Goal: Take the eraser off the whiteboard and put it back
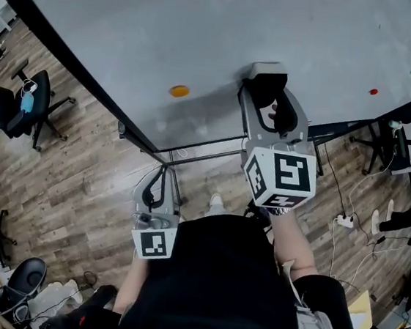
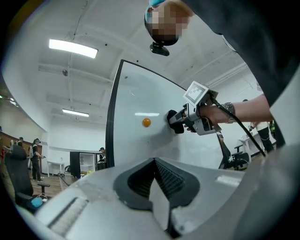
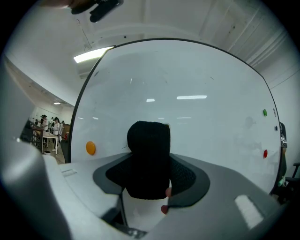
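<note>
**Eraser clamped in the right claw, up against the whiteboard**

The whiteboard (image 1: 205,35) fills the wall in front of the person, its white face framed in black. The right gripper (image 1: 268,82) reaches out to the board's lower middle, with its jaws clenched on the eraser (image 3: 149,140). This is a black block that stands upright between the two dark pads, filling the gap from side to side. From above, the eraser's pale end (image 1: 267,73) sits right at the board's surface and seems to touch it. From the side, its dark nose likewise meets the white face. The person's hand (image 2: 213,115) holds the gripper roughly level, with its marker cube (image 1: 281,177) on the end away from the board.

An orange magnet (image 1: 179,91) sticks to the whiteboard left of the eraser, near but clearly apart from it. Far to the right on the board, well away from the eraser, are a red magnet (image 3: 265,153) and a green magnet (image 3: 265,112), the green one higher.

The left gripper (image 1: 156,178) hangs back from the whiteboard, below its bottom edge and close to the person's body. Its jaws are pressed together with nothing between them. It points towards the board's left edge.

Left of the whiteboard and beyond its frame, an office chair (image 1: 35,104) stands on the wooden floor (image 1: 92,184).
</note>
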The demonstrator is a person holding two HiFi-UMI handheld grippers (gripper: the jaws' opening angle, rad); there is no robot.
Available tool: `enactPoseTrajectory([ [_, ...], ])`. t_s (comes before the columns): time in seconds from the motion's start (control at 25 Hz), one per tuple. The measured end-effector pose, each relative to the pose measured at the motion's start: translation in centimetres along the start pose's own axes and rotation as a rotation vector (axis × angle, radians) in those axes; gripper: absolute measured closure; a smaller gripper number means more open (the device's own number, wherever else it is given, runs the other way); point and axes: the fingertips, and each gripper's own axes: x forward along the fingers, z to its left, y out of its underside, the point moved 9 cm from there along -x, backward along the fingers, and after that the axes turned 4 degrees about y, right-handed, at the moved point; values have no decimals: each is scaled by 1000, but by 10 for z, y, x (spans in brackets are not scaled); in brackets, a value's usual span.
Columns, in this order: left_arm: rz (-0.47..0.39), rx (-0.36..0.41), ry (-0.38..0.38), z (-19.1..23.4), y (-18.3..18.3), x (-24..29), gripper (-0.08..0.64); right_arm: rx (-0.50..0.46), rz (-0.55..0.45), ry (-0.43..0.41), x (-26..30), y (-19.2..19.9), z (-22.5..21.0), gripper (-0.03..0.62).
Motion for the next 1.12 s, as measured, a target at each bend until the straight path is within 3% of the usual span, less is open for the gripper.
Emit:
enactPoseTrajectory([
  [1.12, 10, -3, 15, 5, 4, -14, 557, 48, -40, -2, -14, 9, 4, 319],
])
